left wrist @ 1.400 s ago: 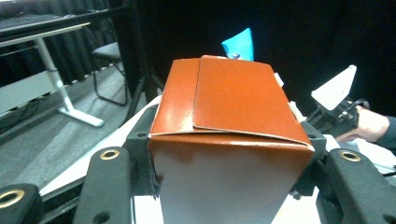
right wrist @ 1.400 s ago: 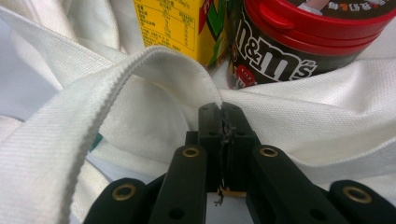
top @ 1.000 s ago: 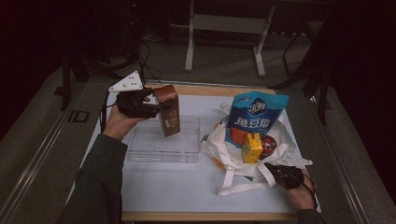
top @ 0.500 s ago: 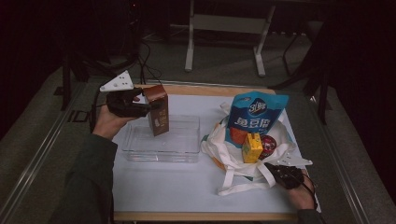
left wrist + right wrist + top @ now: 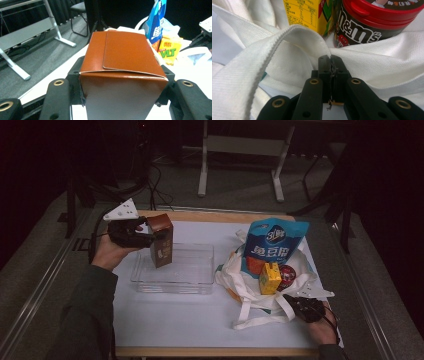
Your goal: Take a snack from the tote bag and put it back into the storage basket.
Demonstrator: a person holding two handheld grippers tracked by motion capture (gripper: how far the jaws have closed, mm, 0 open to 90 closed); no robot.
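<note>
Holding the brown carton (image 5: 161,240) upright between its pressed jaws, the left gripper (image 5: 131,232) hangs over the left end of the clear tray (image 5: 200,270), directly below it; the right gripper (image 5: 305,307) pinches the white bag (image 5: 240,280).

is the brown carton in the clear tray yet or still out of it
Out. The brown carton hangs above the clear tray, clamped in the left gripper.

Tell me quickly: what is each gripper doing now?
Left gripper: closed on the brown carton.
Right gripper: shut on the white bag.
</note>
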